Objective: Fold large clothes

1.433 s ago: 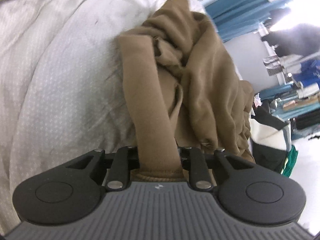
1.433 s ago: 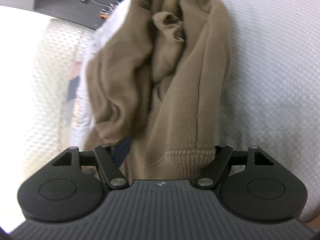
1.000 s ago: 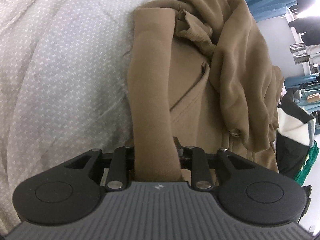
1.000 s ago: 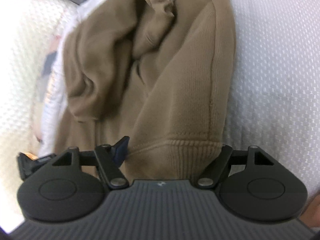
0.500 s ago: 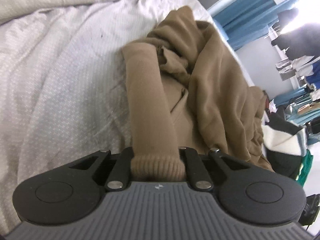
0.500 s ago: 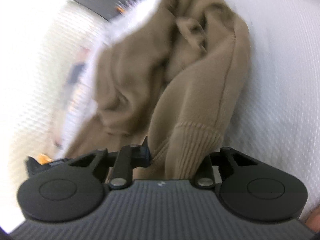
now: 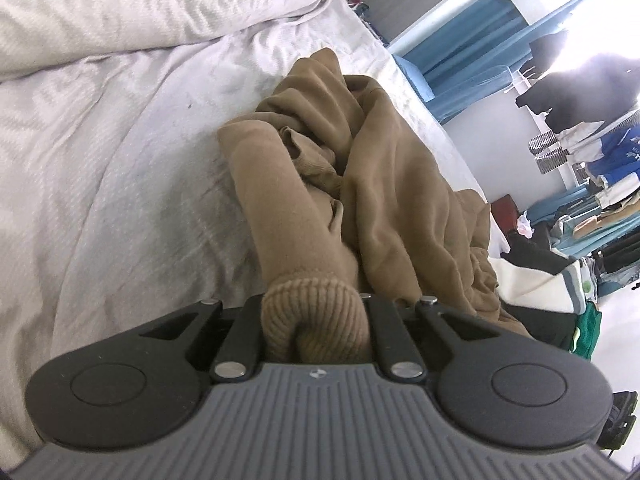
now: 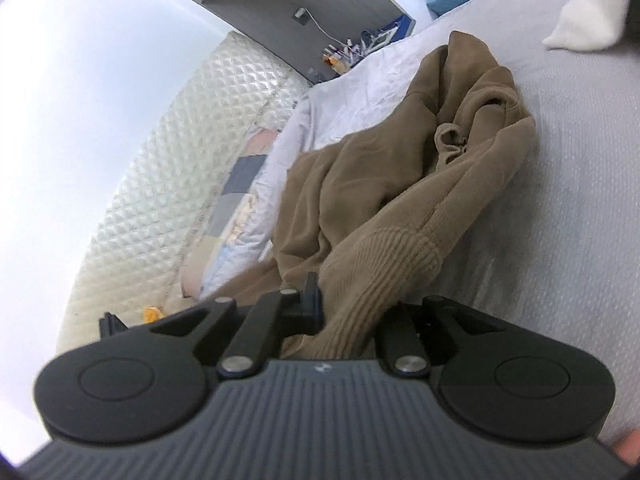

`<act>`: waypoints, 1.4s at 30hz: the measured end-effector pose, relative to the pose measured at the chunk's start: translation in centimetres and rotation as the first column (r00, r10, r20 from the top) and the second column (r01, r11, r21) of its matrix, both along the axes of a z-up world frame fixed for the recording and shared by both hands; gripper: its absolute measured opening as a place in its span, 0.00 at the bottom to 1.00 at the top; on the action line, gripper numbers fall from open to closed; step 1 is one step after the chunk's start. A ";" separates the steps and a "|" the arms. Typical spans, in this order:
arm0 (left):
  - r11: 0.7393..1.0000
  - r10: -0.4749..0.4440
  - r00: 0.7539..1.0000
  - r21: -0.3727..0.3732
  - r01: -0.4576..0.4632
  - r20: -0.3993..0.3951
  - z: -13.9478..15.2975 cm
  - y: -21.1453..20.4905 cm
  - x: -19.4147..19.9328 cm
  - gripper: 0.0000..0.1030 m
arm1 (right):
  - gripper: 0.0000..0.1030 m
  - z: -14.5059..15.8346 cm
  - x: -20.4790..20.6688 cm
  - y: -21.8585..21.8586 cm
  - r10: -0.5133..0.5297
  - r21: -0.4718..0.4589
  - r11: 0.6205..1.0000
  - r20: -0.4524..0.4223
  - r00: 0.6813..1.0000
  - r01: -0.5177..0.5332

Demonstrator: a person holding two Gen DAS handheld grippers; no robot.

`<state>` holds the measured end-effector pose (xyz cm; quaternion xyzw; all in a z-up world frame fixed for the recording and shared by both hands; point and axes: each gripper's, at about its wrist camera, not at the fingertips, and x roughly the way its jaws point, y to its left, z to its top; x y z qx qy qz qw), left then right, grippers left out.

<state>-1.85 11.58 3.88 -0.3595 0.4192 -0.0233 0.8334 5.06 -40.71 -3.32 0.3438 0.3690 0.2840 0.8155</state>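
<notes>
A: What is seen on the bed [image 7: 120,128]?

B: A brown sweater [image 7: 392,184] is seen lying crumpled on the pale grey bedspread, bunched into a heap with its folds piled over one another. A rumpled quilt [image 7: 132,12] is seen along the far side of the bed.

A: How is the left gripper [image 7: 316,332] held?

B: It is pressed together on a ribbed cuff [image 7: 312,312] of the sweater. The sleeve is drawn from the heap straight into the jaws, and the cuff is bunched between them.

A: And the right gripper [image 8: 340,332]?

B: It is likewise clamped on the sweater [image 8: 400,168], on a ribbed band [image 8: 380,272] at the garment's edge. The knit is pinched between the jaws, and the rest of the cloth is trailed away across the bed [image 8: 580,200].

A: What else is shown?

B: A quilted white headboard [image 8: 168,184] is seen in the right wrist view. Blue curtains [image 7: 452,44] and piled clothes [image 7: 600,184] are seen beyond the bed in the left wrist view.
</notes>
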 end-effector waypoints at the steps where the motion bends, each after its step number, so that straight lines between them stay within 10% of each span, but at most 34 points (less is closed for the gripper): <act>1: 1.000 -0.001 1.000 -0.005 0.001 0.005 0.2 0.0 -0.7 0.11 | 0.12 0.1 -0.3 -0.1 -0.002 0.014 1.000 0.002 1.000 0.002; 19: 0.980 0.005 0.995 -0.198 0.014 0.097 4.2 -0.3 -15.1 0.11 | 0.12 3.9 -10.3 -3.0 -0.049 0.167 0.985 0.060 0.997 0.039; 32: 0.976 0.138 0.967 -0.195 -0.096 0.213 8.4 -0.2 1.7 0.14 | 0.12 3.4 3.6 0.5 -0.300 0.258 0.922 0.009 0.954 0.287; 42: 0.986 0.158 0.971 -0.087 -0.144 0.182 -0.6 -1.1 14.6 0.17 | 0.13 -2.8 15.1 3.0 -0.437 0.202 0.864 -0.155 0.886 0.462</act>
